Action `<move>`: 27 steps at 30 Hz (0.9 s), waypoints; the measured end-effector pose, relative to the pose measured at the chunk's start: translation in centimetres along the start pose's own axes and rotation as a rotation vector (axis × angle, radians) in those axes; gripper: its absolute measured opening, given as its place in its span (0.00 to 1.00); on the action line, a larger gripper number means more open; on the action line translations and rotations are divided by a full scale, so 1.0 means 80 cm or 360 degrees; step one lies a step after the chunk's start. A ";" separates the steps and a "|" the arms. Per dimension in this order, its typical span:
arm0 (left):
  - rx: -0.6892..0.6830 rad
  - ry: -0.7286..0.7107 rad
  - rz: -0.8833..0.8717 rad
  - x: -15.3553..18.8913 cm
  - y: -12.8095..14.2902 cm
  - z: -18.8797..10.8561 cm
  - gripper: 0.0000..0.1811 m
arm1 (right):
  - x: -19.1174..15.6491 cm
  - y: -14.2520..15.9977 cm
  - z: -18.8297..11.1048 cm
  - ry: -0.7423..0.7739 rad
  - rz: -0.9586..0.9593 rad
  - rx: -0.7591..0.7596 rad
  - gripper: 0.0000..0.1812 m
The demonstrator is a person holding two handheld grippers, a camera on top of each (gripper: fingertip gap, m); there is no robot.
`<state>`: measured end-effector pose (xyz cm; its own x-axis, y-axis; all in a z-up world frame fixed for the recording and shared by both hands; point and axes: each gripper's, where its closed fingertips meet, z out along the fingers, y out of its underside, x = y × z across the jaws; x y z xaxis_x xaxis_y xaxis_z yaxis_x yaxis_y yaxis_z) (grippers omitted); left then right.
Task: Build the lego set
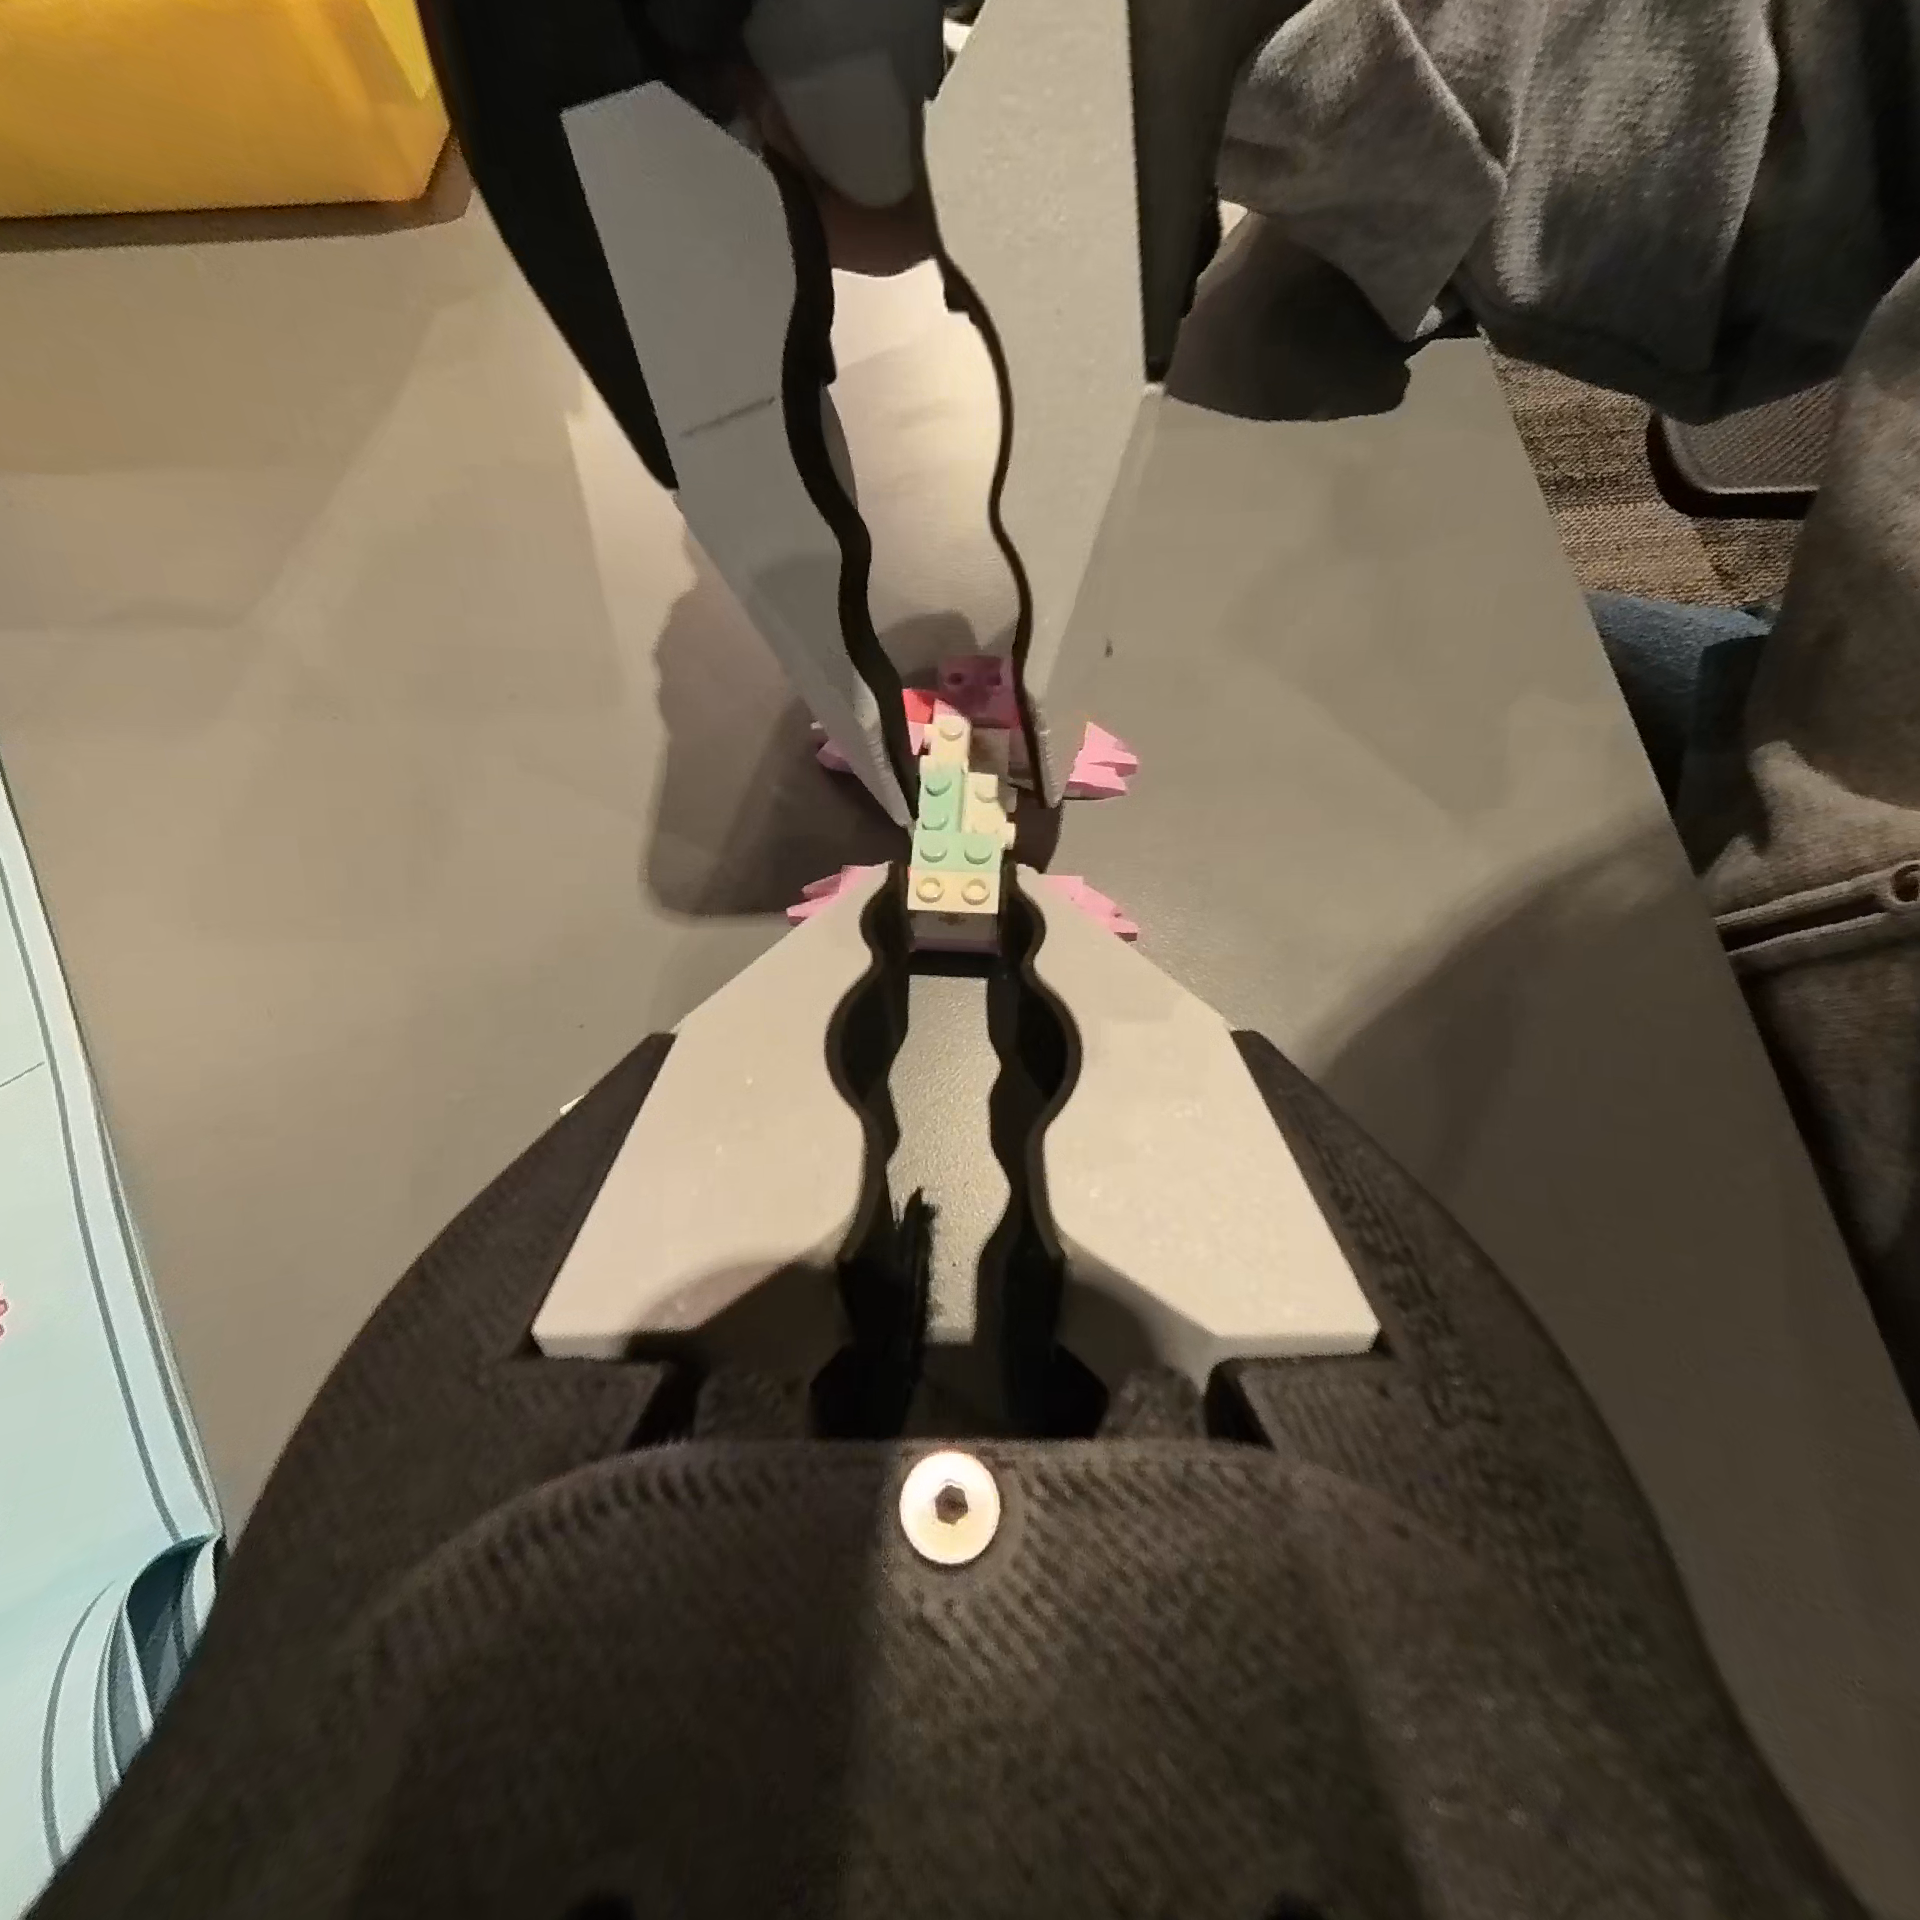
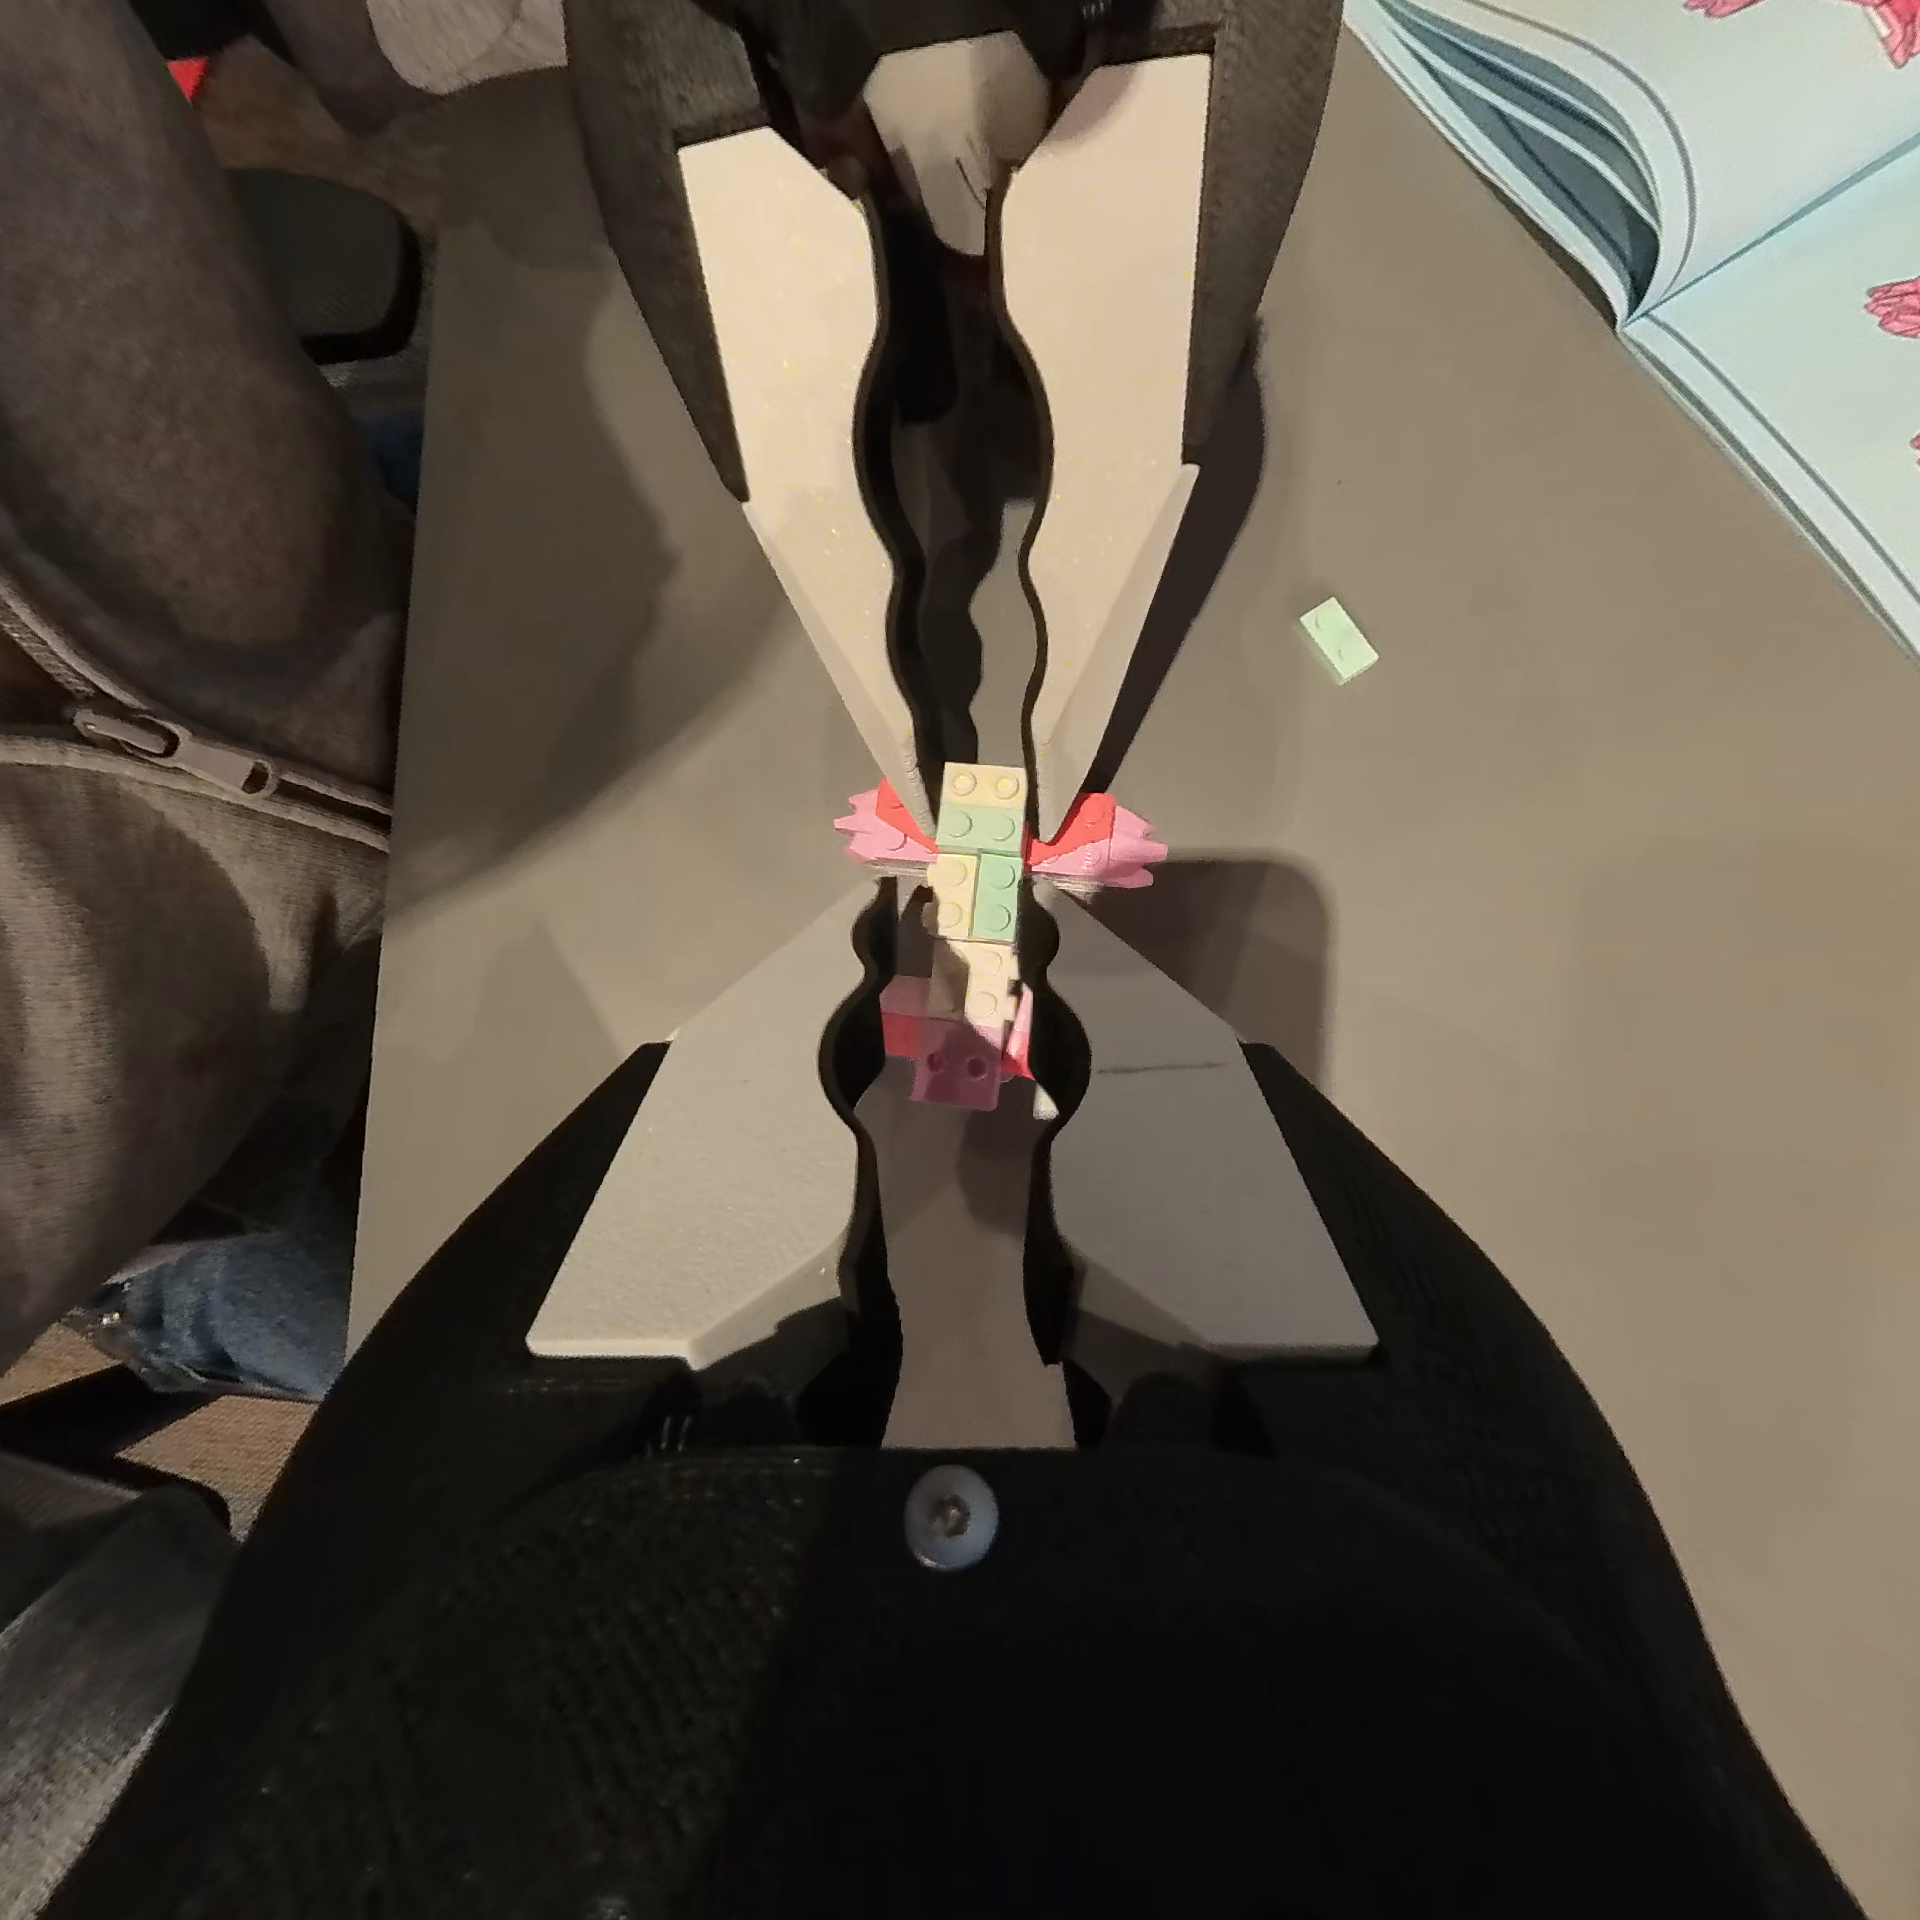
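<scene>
A small lego model [image 1: 954,831] of cream and mint green bricks with pink frilled pieces and red parts sits between both grippers over the grey table [image 1: 312,644]. My left gripper [image 1: 958,906] is shut on its near end. My right gripper [image 1: 971,800] comes in from the far side and closes on the other end. In the right wrist view the model [image 2: 982,883] lies lengthwise, its pink end piece [image 2: 956,1075] between the pads of my right gripper [image 2: 966,920]. My left gripper [image 2: 982,795] grips the far cream end there.
A loose mint green plate [image 2: 1338,641] lies on the table to the right. A pale blue open instruction booklet [image 2: 1714,260] lies beyond it and also shows in the left wrist view [image 1: 62,1195]. A yellow box [image 1: 208,94] stands far left. A person's grey hoodie [image 1: 1558,177] is beside the table edge. Left and right tips are no more than a few centimetres apart.
</scene>
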<state>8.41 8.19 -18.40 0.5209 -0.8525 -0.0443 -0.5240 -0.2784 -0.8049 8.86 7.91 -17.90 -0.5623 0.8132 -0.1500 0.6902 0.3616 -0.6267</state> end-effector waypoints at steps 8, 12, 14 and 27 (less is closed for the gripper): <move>0.0017 -0.0024 -0.0022 -0.004 0.000 -0.001 0.09 | 0.006 -0.005 -0.006 0.0076 -0.0045 0.0060 0.20; 0.0039 -0.0092 -0.0043 -0.014 -0.003 -0.005 0.09 | 0.017 -0.019 -0.013 0.0288 -0.0225 0.0173 0.32; 0.0056 -0.0142 -0.0073 -0.021 -0.004 -0.008 0.09 | 0.025 -0.025 -0.014 0.0488 -0.0409 0.0198 0.34; 0.0122 -0.0206 -0.0372 -0.046 -0.001 -0.016 0.09 | 0.050 -0.014 -0.001 0.1223 -0.0999 -0.0037 0.25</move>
<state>5.66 10.76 -17.44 0.7062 -0.7038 0.0768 -0.3292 -0.4224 -0.8445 5.87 10.79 -17.77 -0.3866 0.5427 0.7456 0.3815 0.8302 -0.4065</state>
